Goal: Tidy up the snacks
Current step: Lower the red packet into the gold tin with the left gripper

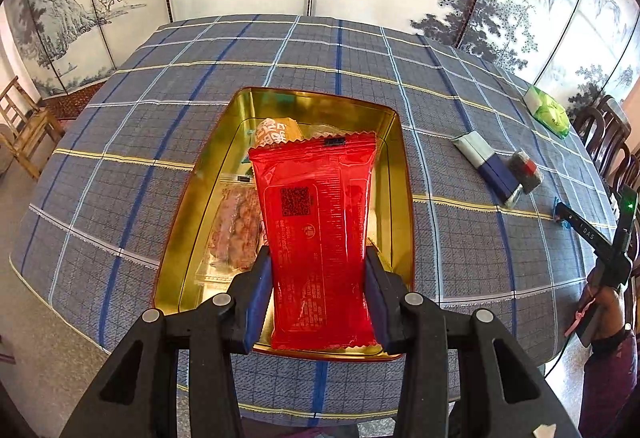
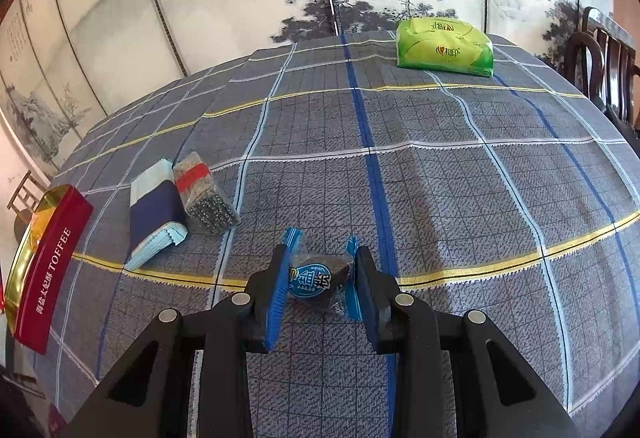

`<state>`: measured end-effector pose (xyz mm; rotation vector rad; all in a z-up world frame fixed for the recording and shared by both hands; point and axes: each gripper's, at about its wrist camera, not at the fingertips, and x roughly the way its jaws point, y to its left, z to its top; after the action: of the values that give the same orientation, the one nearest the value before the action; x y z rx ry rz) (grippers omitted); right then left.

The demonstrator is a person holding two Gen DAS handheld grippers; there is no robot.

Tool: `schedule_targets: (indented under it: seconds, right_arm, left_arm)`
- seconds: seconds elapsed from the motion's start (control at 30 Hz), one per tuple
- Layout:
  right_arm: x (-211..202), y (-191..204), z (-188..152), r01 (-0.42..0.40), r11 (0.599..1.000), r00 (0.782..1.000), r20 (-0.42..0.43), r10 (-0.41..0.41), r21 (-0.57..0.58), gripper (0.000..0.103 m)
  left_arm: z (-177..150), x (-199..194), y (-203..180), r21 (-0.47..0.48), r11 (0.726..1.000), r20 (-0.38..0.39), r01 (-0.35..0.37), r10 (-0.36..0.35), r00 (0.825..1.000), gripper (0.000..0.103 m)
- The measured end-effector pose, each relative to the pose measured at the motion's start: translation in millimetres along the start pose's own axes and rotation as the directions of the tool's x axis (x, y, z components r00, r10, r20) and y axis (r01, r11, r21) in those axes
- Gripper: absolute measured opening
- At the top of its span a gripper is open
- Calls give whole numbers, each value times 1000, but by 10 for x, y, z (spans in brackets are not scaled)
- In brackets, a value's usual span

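Snack sorting is under way on a round table covered with a blue plaid tablecloth (image 2: 440, 173), with both grippers loaded. The left gripper (image 1: 318, 270) is closed on a red snack packet (image 1: 320, 222), its blue pads pressing the packet's long edges near the lower half, so the packet stands lengthwise along the fingers with its sealed top edge pointing away. This hold keeps the flat wrapper rigid and aligned with the long axis of the gold tin (image 1: 404, 197) directly beneath it, which suits lowering it flat. The tin, marked TOFFEE on its red outer wall in the right wrist view, already contains a clear-wrapped pinkish snack (image 1: 236, 234) on the left and a round orange-wrapped item (image 1: 278, 131) at the far end; the packet hangs over the free right portion. The right gripper (image 2: 322, 278) is narrowed around a blue-wrapped candy (image 2: 316, 276), the twisted wrapper ends flaring beside each pad; whether the candy is lifted or resting on the cloth cannot be determined. A blue-and-white packet (image 2: 154, 205) and a dark seeded bar (image 2: 204, 193) lie touching side by side between candy and tin, awaiting collection. A green tissue pack (image 2: 444, 43) sits well apart at the far edge.
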<state>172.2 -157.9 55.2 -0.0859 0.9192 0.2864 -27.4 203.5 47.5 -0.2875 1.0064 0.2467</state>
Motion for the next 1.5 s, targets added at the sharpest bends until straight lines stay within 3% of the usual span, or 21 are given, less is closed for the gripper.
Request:
schedule_targets:
  seconds: [0.63,1.5]
  right_arm:
    - [6,-2,-3,2,1000,1000,-2,-2,0,34]
    - [10,4,-4,5,1000,1000,-2,-5,-1,34]
  left_arm:
    - [-5,273,31,36,999,-28,-19,20,999,39]
    - [-99,336,-75,121,985,33,-123,120,992,39]
